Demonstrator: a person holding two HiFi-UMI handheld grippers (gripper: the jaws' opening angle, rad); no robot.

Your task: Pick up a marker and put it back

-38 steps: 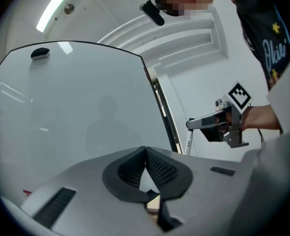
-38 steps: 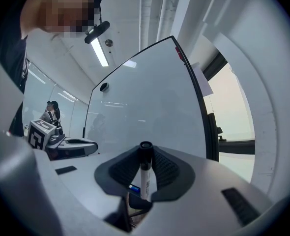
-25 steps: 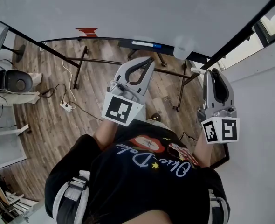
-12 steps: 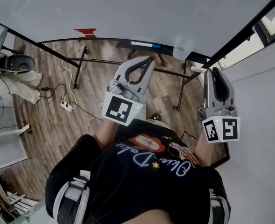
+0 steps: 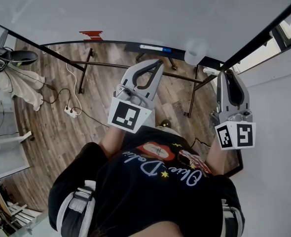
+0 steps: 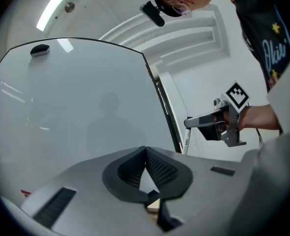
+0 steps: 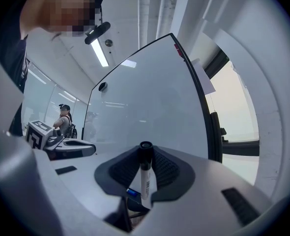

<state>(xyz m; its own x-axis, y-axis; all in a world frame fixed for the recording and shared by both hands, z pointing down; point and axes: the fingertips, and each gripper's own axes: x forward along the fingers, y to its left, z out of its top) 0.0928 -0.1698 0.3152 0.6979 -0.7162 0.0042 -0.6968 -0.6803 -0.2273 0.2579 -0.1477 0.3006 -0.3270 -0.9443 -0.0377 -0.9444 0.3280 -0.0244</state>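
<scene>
Head view: the whiteboard (image 5: 145, 14) fills the top, and a dark tray (image 5: 132, 46) runs along its lower edge. A spare marker (image 5: 154, 48) lies flat in the tray, its blue end to the right. The right claw (image 5: 223, 74) sits right of the tray and a little nearer the person. It grips the marker (image 5: 208, 72), whose white body sticks out leftward from the jaws. The left claw (image 5: 159, 63) hangs just below the spare marker, closer to the tray than the right claw is.

Left gripper view: the left claw (image 6: 145, 151) has its jaws closed tip to tip, with nothing between them. It faces the whiteboard (image 6: 76, 107). To its right, the right claw (image 6: 188, 123) points at the board's edge, and the marker (image 6: 186, 142) hangs down from its tip.

Right gripper view: the right claw (image 7: 146, 154) is narrowed onto the marker (image 7: 146, 181), with both pads pressing its barrel. The marker stands upright across the jaws with its black cap (image 7: 145, 148) on top. A blue bit below the jaws is likely the spare marker (image 7: 132, 192), though I cannot be sure. The left claw (image 7: 88, 149) shows at the left.

The marker looks picked up but not yet put back. Its long axis is upright while the tray runs level, ahead of the right claw, to its left and lower. So the next move probably needs a wrist roll to lay the barrel along the tray before letting go. The right hand carries the marker, and the left has no part in this.
</scene>
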